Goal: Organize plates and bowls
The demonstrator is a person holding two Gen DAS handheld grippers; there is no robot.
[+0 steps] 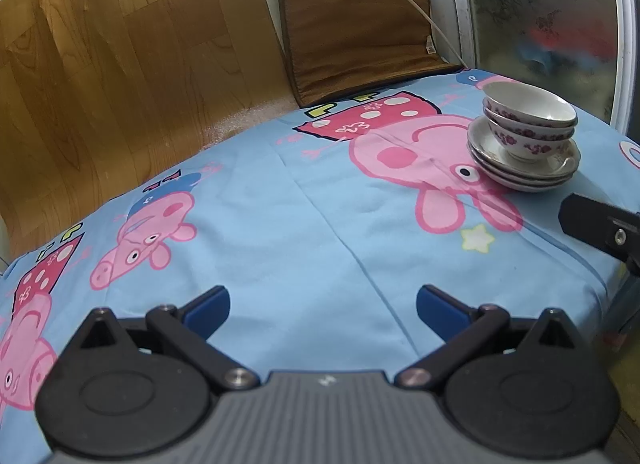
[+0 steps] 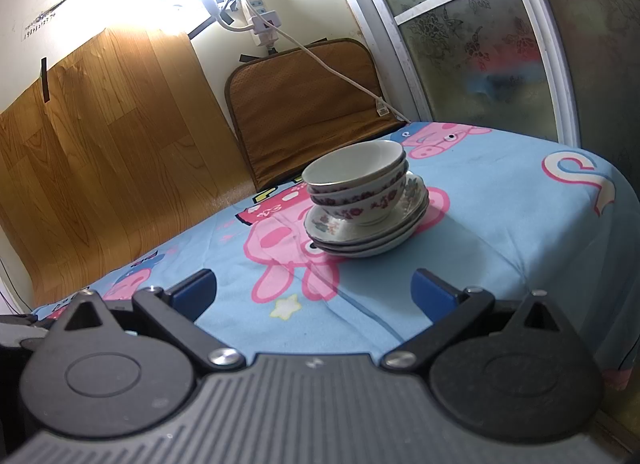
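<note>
White bowls with purple flower bands point(image 1: 528, 120) point(image 2: 360, 188) are nested together and stand on a stack of white flowered plates point(image 1: 520, 172) point(image 2: 368, 232) on the blue cartoon-pig tablecloth point(image 1: 300, 224) point(image 2: 500, 216). My left gripper point(image 1: 322, 304) is open and empty, low over the cloth, well left of and nearer than the stack. My right gripper point(image 2: 314, 292) is open and empty, a short way in front of the stack. Part of the right gripper's black body point(image 1: 600, 232) shows at the right edge of the left wrist view.
A brown cushion point(image 1: 360, 32) point(image 2: 308, 112) leans on the wall behind the table. A wood-pattern sheet point(image 1: 120, 84) point(image 2: 100, 144) covers the wall at left. A frosted glass door point(image 1: 544, 16) point(image 2: 480, 44) stands at right. A power strip with cable point(image 2: 260, 16) hangs above. The table edge point(image 2: 600, 264) drops off at right.
</note>
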